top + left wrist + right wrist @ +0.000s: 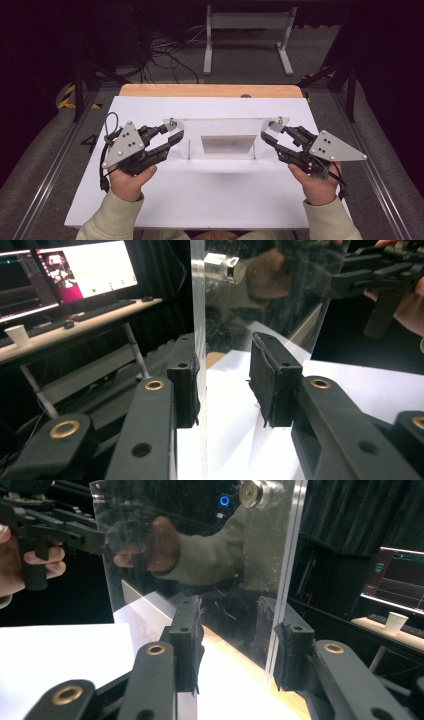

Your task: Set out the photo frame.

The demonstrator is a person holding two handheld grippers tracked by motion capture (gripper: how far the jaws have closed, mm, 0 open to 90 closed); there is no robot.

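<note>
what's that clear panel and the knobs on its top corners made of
The clear upright panel looks like glossy acrylic or similar plastic: see-through, reflecting a hand and sleeve, finely scratched. The silver round knob looks like polished metal, bright and shiny.

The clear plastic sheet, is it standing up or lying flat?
Standing up. The clear plastic sheet rises on edge from the white table, its ends between the jaws of the left gripper and right gripper.

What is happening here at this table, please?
A person holds a gripper in each hand at the two ends of a clear acrylic panel standing on the white table. The left gripper and the right gripper each have the panel's edge between their jaws. One pad touches it, but the jaws look partly open, not clamped.
</note>
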